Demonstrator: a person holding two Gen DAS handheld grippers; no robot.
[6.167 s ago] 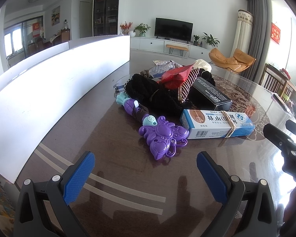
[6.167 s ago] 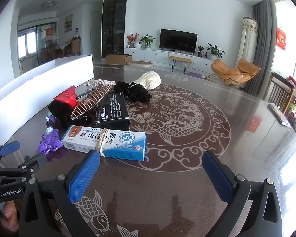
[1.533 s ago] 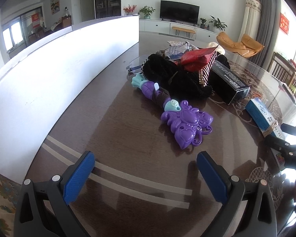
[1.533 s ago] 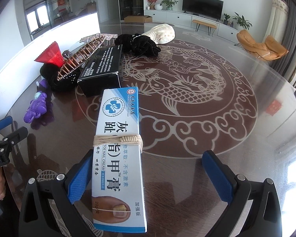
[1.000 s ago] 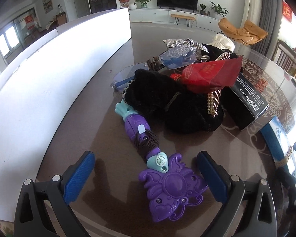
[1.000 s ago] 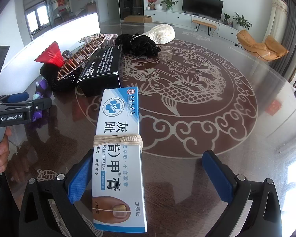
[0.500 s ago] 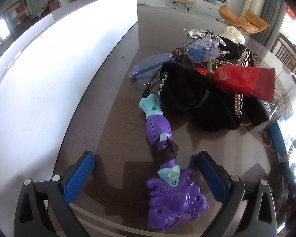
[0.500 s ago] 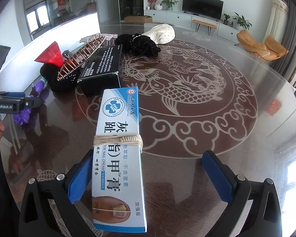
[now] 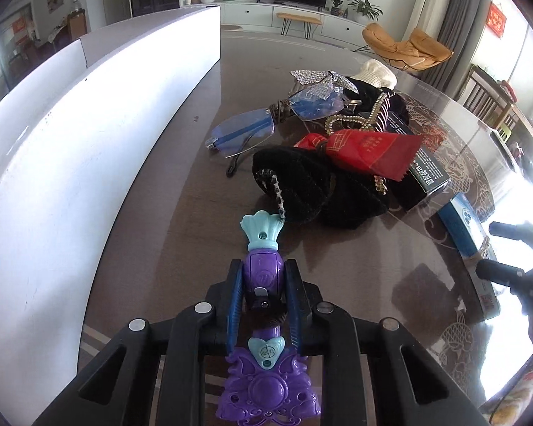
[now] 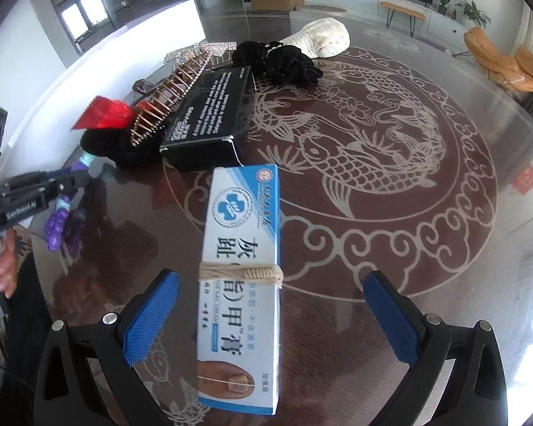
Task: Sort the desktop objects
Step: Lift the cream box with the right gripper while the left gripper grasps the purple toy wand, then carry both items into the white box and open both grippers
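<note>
On the table (image 10: 426,301) lie one purple toy wand (image 9: 264,323), one pair of rimless glasses (image 9: 277,120), one red paper packet (image 9: 369,154), one black box (image 10: 209,124), one blue-and-white cream box (image 10: 241,277) (bound with one loop of twine) and one cream knitted piece (image 10: 323,37). Black fabric pieces number two: one velvet bow (image 9: 312,188) and one scrunchie (image 10: 280,60). There is one silver sequin bow (image 9: 316,80) and one gold-toothed hair clip (image 10: 170,96). Two grippers show.

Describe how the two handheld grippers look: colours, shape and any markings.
Both are black plastic frames with silver screws and blue textured pads. The left gripper carries white "GenRobot.AI" lettering on its side, seen from the right wrist view. The right gripper looks the same; no cables show.
</note>
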